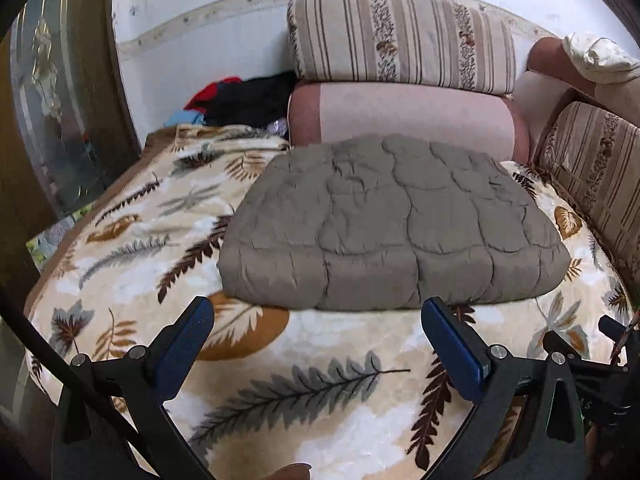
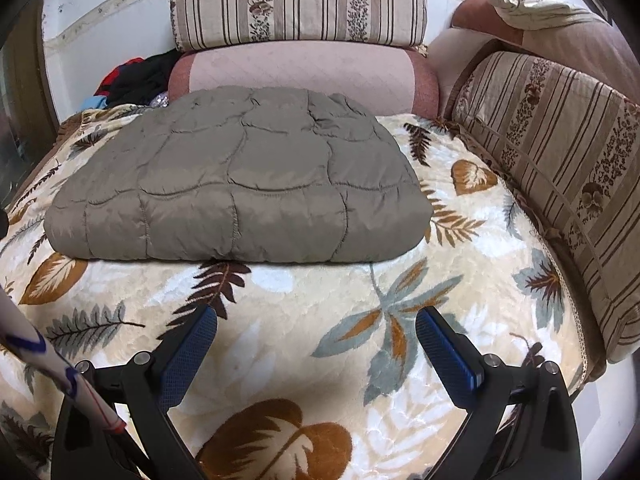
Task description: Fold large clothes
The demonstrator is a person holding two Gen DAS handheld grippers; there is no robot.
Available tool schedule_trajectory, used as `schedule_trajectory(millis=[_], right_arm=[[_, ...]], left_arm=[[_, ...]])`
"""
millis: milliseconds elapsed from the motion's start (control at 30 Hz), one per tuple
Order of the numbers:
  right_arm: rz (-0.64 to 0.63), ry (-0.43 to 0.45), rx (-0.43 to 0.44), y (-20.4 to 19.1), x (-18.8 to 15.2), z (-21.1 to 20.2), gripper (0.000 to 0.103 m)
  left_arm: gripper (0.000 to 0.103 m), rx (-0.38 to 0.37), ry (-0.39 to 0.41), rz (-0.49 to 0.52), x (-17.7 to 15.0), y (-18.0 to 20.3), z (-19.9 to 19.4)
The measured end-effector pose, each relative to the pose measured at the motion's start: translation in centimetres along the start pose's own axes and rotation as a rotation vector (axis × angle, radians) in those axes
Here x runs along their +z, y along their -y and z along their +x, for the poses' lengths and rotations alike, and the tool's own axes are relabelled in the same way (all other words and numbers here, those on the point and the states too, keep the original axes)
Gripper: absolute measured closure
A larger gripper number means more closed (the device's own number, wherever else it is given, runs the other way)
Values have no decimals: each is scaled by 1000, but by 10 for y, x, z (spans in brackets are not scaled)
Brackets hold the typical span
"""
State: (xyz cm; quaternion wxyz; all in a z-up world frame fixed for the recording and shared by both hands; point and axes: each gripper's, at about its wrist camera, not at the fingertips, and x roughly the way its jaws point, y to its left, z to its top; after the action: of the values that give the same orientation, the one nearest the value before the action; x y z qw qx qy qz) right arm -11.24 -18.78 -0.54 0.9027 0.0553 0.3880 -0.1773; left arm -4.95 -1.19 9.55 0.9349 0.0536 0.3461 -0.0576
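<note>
On the bed: a taupe quilted padded garment (image 2: 236,176) lies folded into a thick, roughly rectangular bundle on the cream plush blanket with brown and grey leaf print (image 2: 304,320), toward the far side, just short of the pink bolster cushion (image 2: 304,68).
Why there: the soft, wide bed gives bulky clothing room to lie flat, and the rounded near edge looks like a fold.
Left gripper (image 1: 316,344): jaws spread wide, gripping nothing, just short of the bundle's near edge.
Right gripper (image 2: 316,348): jaws likewise released, empty, hanging back over bare blanket.
Backdrop: striped floral cushions (image 2: 300,4); dark and red clothes heap (image 1: 244,98) beside the wall.
Progress: folding looks finished or nearly so.
</note>
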Motion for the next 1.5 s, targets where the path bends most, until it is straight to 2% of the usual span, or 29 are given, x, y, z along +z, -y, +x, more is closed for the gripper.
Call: schedule_trajectory(millis=[433, 633, 933, 1500], right_arm=[[-20, -27, 5, -10, -3, 10, 1], [-37, -44, 6, -17, -6, 15, 1], [-60, -73, 9, -28, -10, 22, 1], [-129, -83, 4, -57, -9, 22, 1]], left_arm=[[0, 0, -47, -22, -6, -9, 16], [0, 32, -85, -44, -10, -16, 26], [0, -1, -144, -78, -14, -24, 38], [0, -9, -163, -120, -23, -40, 44]])
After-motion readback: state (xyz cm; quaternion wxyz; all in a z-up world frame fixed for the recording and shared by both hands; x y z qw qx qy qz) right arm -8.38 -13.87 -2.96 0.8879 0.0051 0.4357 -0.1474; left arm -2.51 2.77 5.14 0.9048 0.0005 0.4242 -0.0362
